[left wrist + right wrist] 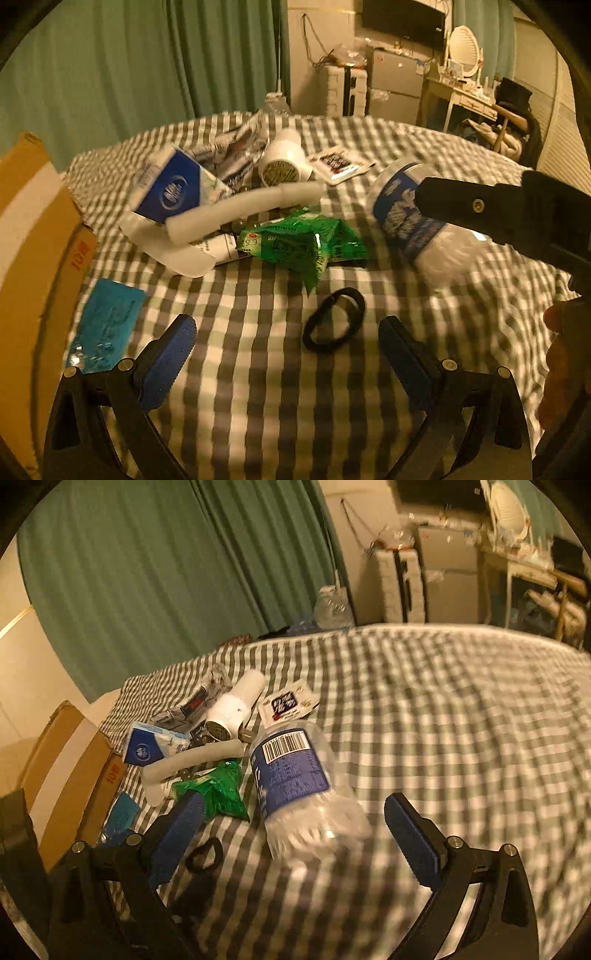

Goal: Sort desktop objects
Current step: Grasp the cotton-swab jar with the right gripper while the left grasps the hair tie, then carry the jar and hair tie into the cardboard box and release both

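Sorting barely beginning: clutter pile (236, 206) lying unsorted on bed (258, 387); left gripper (286, 343) and right gripper (295, 819) both hovering apart, empty, plastic bottle (295, 779) ahead.

Left gripper (286, 338) hovers low, jaws spread wide, blue pads (168, 360) facing each other with nothing between them. Its black arms fan out from the bottom of the left wrist view. Over on the right side of that same view, the right gripper's black body reaches in from the edge, angled toward the middle, and part of the person's right hand (563, 363) shows beside it, wrapped around the handle. Now the right wrist view: right gripper (295, 836) gapes wide too, blue pads (412, 843) well apart, gripping nothing. A black piece of the left gripper shows at the far left edge of this view.
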### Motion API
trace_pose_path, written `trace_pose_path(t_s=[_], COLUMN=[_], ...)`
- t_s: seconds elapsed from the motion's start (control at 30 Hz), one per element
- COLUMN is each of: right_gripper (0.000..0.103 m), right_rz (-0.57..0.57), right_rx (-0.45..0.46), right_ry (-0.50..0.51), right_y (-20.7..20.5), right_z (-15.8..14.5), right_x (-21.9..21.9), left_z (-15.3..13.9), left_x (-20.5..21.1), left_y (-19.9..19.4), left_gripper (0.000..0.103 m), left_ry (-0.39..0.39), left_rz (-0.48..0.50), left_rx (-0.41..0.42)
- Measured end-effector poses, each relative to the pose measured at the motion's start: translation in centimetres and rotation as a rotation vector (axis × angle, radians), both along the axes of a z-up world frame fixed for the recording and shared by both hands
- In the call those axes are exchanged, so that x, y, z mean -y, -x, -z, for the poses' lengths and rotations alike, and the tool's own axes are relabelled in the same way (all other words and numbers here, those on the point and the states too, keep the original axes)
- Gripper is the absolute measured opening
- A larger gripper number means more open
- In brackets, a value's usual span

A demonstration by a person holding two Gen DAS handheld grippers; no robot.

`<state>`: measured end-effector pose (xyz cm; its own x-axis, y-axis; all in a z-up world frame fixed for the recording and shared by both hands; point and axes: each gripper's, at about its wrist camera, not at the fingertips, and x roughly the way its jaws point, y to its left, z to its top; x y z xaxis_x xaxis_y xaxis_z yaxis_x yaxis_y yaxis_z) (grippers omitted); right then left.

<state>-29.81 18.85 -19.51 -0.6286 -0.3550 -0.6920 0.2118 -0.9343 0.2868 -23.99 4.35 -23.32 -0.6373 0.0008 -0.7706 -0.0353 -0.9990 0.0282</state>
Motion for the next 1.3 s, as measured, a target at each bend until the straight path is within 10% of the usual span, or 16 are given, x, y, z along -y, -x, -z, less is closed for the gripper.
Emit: trace_pose_path(t_s=[0.2,0.37,1.3], right_gripper=[0.069,0.068,0.065], right_rz=[-0.011,0.066,-0.023], right_rx=[0.035,0.080,0.049], right_ry=[-0.028,-0.004,-0.017], right_y=[0.6,-1.2,-17.7], right_z=[1.9,2.0,-5.5], right_x=[-0.3,-2.1,4.8], left_z=[0.8,0.5,-11.9], left_x=[0.2,-0.6,8.1], left_y=[1.0,0.1,-12.0], left_gripper=[0.074,0.009,0.008], left_ry=[-0.057,-0.067,-0.166], left_rz=[0.007,0.097,0.001], left_rx=[-0.014,0.001,-0.116])
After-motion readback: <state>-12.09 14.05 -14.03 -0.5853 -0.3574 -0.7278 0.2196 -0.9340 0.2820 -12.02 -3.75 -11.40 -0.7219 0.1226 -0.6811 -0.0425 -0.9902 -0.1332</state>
